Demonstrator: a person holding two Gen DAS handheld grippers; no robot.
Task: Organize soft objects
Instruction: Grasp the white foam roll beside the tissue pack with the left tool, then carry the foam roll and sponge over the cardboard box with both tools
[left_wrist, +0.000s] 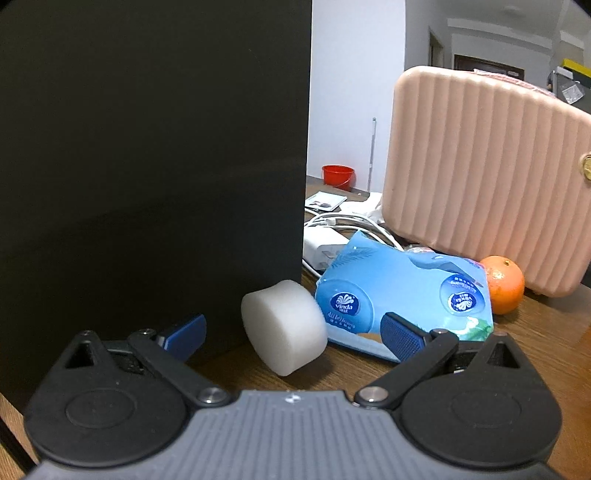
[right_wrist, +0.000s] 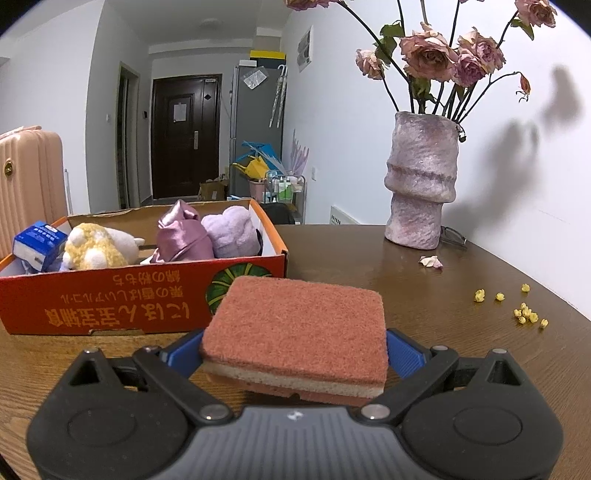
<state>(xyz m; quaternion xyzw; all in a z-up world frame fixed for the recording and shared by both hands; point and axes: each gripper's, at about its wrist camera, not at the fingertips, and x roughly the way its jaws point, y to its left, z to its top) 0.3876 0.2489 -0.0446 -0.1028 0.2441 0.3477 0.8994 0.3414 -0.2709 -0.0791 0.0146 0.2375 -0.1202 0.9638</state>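
Observation:
In the left wrist view a white round foam pad (left_wrist: 283, 326) stands on its edge on the wooden table (left_wrist: 546, 332), against a tall black panel (left_wrist: 147, 166). My left gripper (left_wrist: 293, 336) is open, its blue fingers wide on either side of the pad without touching it. A blue tissue pack (left_wrist: 402, 291) lies just behind. In the right wrist view my right gripper (right_wrist: 295, 352) is shut on a reddish-brown scouring sponge (right_wrist: 295, 325), held flat just in front of an orange cardboard box (right_wrist: 110, 299). The box holds a yellow plush toy (right_wrist: 92, 245), purple cloth bundles (right_wrist: 207, 232) and a small tissue pack (right_wrist: 38, 240).
A pink ribbed case (left_wrist: 480, 177), an orange (left_wrist: 504, 284) and a white charger with cables (left_wrist: 332, 236) lie behind the blue pack. A stone vase of dried roses (right_wrist: 421, 184), a fallen petal (right_wrist: 430, 261) and yellow crumbs (right_wrist: 524, 314) are on the table to the right.

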